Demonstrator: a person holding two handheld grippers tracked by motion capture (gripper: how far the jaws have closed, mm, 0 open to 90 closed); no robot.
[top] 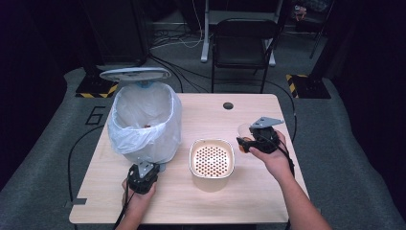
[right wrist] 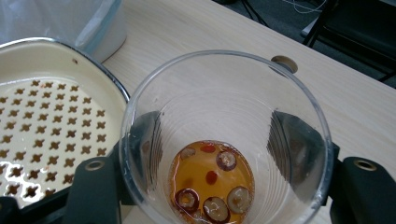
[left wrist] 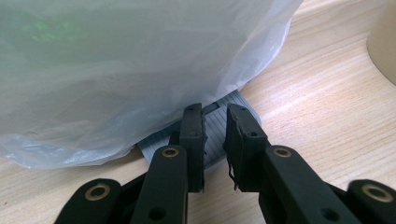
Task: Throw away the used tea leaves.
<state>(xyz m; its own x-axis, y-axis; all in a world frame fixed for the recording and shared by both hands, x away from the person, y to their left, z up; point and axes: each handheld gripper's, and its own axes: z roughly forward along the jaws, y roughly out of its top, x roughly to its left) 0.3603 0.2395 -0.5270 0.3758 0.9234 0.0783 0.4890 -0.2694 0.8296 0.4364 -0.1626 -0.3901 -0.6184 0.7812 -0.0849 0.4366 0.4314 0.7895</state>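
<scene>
Right gripper (top: pixel 245 142) above wooden table (top: pixel 249 201)

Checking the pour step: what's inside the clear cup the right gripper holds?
In the clear cup, held by the right gripper: a shallow layer of amber liquid with sliced dried fruit and small red pieces floating. Anything under the slices is hidden.

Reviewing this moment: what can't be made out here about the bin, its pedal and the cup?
- Bin contents: in the high view only a small reddish speck shows inside; the white liner hides the rest.
- Pedal: in the left gripper view the bag covers its rear, and the left gripper covers part of its front.
- Cup: the right gripper view's bottom edge cuts off its base, so the right gripper pads' contact is seen only through the wall.
</scene>
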